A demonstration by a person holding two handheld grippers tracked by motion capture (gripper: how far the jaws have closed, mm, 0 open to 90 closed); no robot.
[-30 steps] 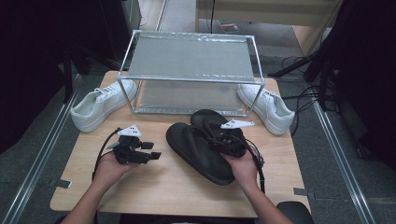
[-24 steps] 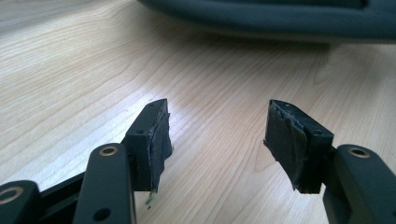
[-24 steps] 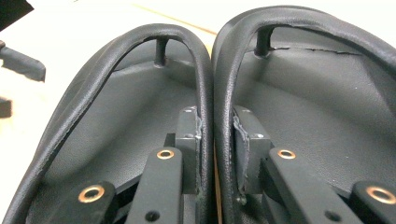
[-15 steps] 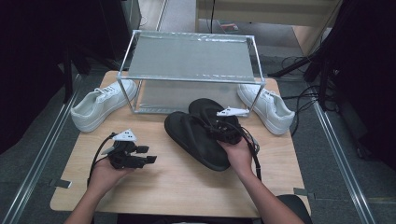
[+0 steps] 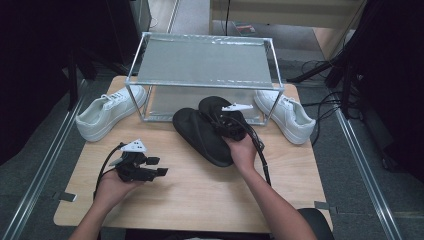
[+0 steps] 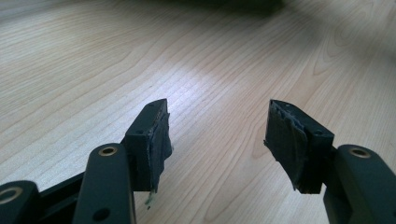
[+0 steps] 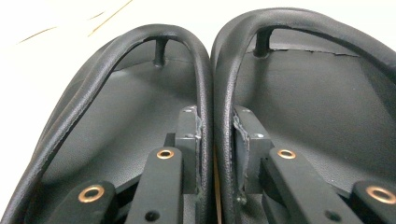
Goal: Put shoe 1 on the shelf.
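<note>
On the table [image 5: 200, 200], mid-right, we've got a pair of black flip-flops [image 5: 202, 135] lying side by side, toes aimed at the wire rack [image 5: 205, 65] at the back. Our right gripper [image 7: 215, 140] is clamped on both of them at once: in the right gripper view each jaw sits inside one sandal, and the two inner straps [image 7: 205, 93] are squeezed together between the pads, touching each other. From the high view the same gripper [image 5: 231, 125] sits on top of the pair, right hand [image 5: 242, 150] behind it at the heel end, cable trailing back along the forearm. The far flip-flop's toe is just in front of the rack's lower shelf, maybe slightly under its edge, hard to tell.

Our left gripper [image 6: 217, 135] is doing nothing much: jaws spread apart with bare wood between them, gripping nothing. In the high view it [image 5: 142, 167] sits low at the front-left of the table, well apart from the flip-flops, left hand [image 5: 112, 187] wrapped round it.

Either side of the rack there's a white sneaker, one on the left [image 5: 107, 112] and one on the right [image 5: 285, 115], both on the table and touched by neither gripper.
</note>
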